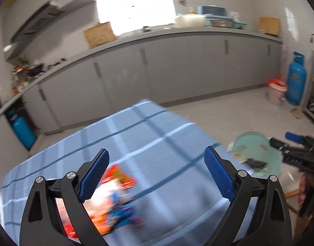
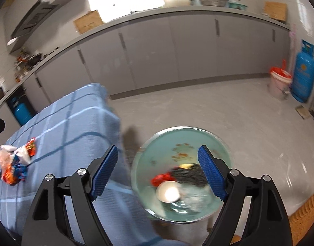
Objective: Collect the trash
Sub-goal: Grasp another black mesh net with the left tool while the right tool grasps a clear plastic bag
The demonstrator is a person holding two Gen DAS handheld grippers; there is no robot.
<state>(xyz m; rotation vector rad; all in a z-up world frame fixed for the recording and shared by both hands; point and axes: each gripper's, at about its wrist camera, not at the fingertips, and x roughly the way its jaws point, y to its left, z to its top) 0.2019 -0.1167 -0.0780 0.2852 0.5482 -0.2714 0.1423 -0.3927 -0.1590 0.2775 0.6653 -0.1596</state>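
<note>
A heap of crumpled orange, red and blue snack wrappers lies on the blue plaid tablecloth. My left gripper hovers over it, open, with nothing between its pads; the wrappers sit low by its left finger. In the right wrist view the same wrappers lie at the far left on the cloth. My right gripper hangs open and empty above a round pale green bin beside the table. Inside the bin are a red wrapper, a white cup and dark scraps. The bin also shows at the right of the left wrist view.
Grey floor cabinets under a long counter run along the far wall. A blue gas cylinder and a pink bucket with a red lid stand at the far right. Another blue cylinder stands under the counter at left. Pale floor lies between.
</note>
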